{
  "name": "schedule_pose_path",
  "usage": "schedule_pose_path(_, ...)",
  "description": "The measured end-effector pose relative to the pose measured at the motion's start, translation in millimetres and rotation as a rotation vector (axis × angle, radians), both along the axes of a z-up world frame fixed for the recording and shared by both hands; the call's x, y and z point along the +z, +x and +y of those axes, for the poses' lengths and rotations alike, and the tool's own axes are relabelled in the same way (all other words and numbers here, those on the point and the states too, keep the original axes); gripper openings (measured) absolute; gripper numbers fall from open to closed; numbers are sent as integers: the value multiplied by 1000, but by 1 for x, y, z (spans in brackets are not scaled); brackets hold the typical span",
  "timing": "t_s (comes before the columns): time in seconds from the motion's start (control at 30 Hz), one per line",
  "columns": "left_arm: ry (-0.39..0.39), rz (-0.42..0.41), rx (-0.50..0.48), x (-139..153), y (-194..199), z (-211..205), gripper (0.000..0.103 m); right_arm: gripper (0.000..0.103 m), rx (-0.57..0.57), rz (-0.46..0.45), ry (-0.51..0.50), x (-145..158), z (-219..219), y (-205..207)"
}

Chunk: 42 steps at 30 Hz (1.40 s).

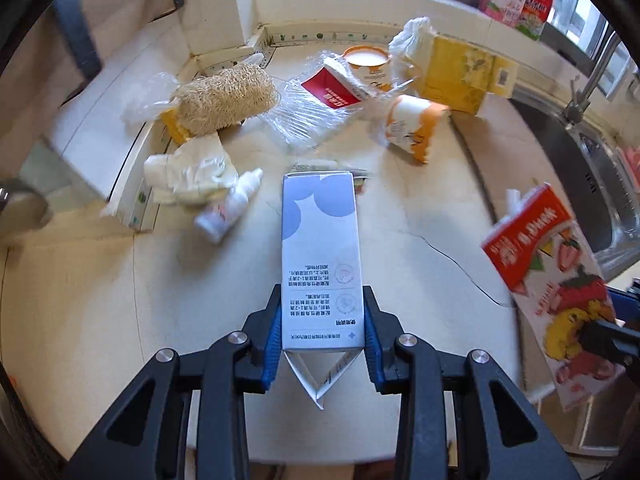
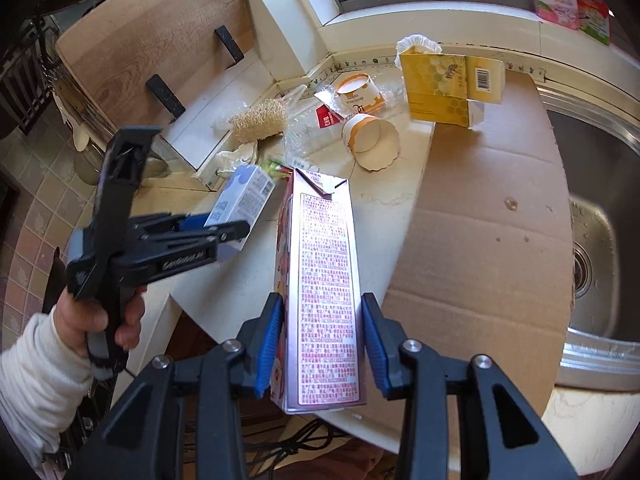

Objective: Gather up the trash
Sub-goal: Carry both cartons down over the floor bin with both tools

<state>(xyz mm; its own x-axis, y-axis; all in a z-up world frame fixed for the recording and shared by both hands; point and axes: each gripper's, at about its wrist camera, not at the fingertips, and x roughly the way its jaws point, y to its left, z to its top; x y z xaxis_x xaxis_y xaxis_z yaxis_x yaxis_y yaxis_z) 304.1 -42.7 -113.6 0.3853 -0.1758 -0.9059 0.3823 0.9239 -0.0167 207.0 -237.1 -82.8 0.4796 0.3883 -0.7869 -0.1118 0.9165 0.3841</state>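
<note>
Both hands loaded, off the counter (image 1: 420, 240): left gripper (image 1: 323, 334) clamped on the white-blue box (image 1: 318, 248), right gripper (image 2: 323, 340) clamped on the pink carton (image 2: 326, 280). No bin in view — carry both level, keep the squeeze steady, don't clip the paper cup (image 2: 372, 142) or tissue box (image 2: 444, 84) still waiting as trash.
</note>
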Motion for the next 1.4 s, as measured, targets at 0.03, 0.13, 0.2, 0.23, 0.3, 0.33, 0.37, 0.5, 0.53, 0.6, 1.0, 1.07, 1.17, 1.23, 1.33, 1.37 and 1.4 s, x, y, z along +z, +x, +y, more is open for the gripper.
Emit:
schedule_pose_path(0.03, -22, -4, 6, 7, -15, 3, 33, 39, -3, -2, 8, 2, -1, -6)
schedule_pose_path(0.13, -73, -21, 15, 27, -55, 10, 33, 39, -7, -4, 19, 5, -1, -23)
schedule_pose_path(0.2, -104, -21, 26, 37, -77, 16, 33, 39, -2, -3, 27, 6, 1, -38)
schedule_pose_path(0.23, -115, -21, 32, 41, -89, 19, 33, 39, 1, -2, 28, 7, 2, -43)
schedule_pose_path(0.3, -134, -15, 42, 45, -108, 25, 33, 39, 11, -1, 31, 8, 4, -59)
schedule_pose_path(0.33, -146, -8, 46, 47, -120, 31, 33, 39, 18, -1, 35, 9, 6, -68)
schedule_pose_path(0.37, -154, -4, 51, 48, -128, 35, 33, 39, 26, -3, 35, 9, 8, -78)
schedule_pose_path(0.5, -175, 30, 66, 41, -172, 44, 33, 39, 51, 0, 22, 7, 16, -110)
schedule_pose_path(0.53, -173, 40, 69, 38, -181, 46, 33, 39, 59, 6, 22, 5, 18, -117)
schedule_pose_path(0.6, -171, 67, 74, 27, -195, 50, 33, 39, 87, 24, 25, -2, 24, -130)
schedule_pose_path(1.0, -139, 314, 178, -99, -252, 65, 33, 39, 200, 198, -79, -113, 61, -170)
schedule_pose_path(1.07, -139, 355, 205, -125, -254, 68, 33, 39, 200, 278, -63, -149, 67, -165)
schedule_pose_path(1.17, -156, 434, 249, -173, -253, 75, 33, 39, 188, 377, -56, -196, 72, -157)
schedule_pose_path(1.23, -161, 469, 275, -201, -249, 79, 33, 39, 181, 433, -66, -227, 78, -149)
schedule_pose_path(1.33, -155, 512, 301, -242, -242, 85, 33, 39, 175, 493, -105, -270, 90, -134)
schedule_pose_path(1.37, -150, 520, 309, -255, -240, 87, 34, 39, 176, 504, -117, -280, 94, -130)
schedule_pose_path(1.4, -148, 535, 311, -267, -238, 89, 34, 39, 180, 517, -129, -291, 99, -124)
